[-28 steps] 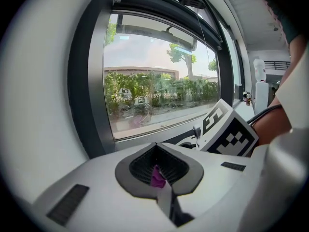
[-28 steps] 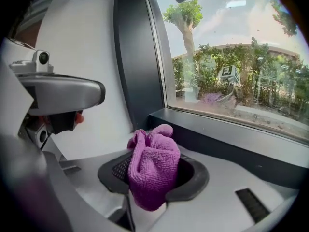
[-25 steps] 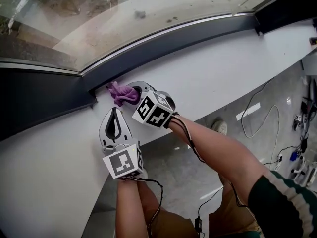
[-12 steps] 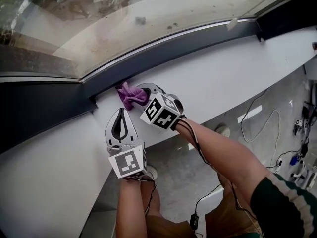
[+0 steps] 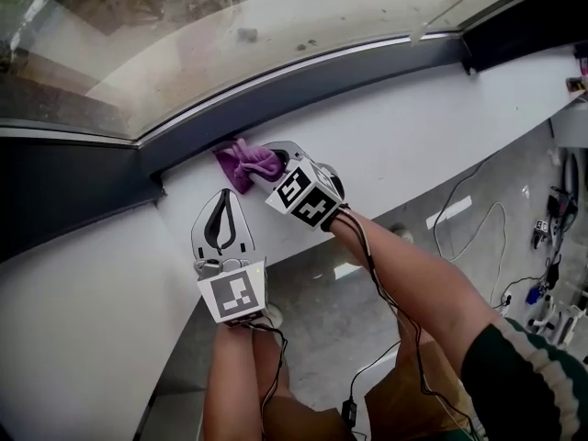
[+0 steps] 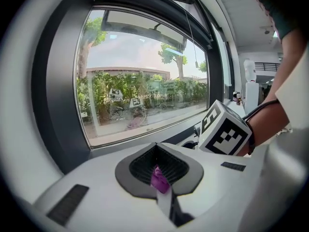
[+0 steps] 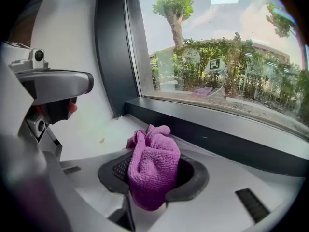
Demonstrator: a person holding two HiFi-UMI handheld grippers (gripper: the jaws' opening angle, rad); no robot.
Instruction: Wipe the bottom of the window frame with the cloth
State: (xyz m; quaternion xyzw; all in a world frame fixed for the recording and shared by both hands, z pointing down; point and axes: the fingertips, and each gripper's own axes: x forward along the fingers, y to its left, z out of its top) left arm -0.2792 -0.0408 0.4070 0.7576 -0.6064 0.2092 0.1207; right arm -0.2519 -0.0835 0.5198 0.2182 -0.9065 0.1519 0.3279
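White sill (image 5: 386, 145) runs below a wide pane of glass (image 5: 184, 44), and the dark window frame (image 5: 303, 85) rises from the sill's back edge. The purple cloth (image 5: 246, 163) sits at that back edge, bunched against the foot of the frame, near the corner where the frame's upright meets the bottom rail.

The right hand-held gripper (image 5: 277, 157) has its jaws pinched on the cloth. A thick wad bulges out past the tips, probably so that fabric, not plastic, meets the frame. It is angled in towards the rail, which suits a sweep along it.

The left hand-held gripper (image 5: 223, 200) lies on the sill just in front of the cloth, jaws pressed together on nothing. A speck of purple shows through their hollow; judging by the head view, that is the cloth beyond the tips. It seems parked there as a brace, clear of the wiping line.

Most of the rail towards the sill's right end looks not yet wiped.
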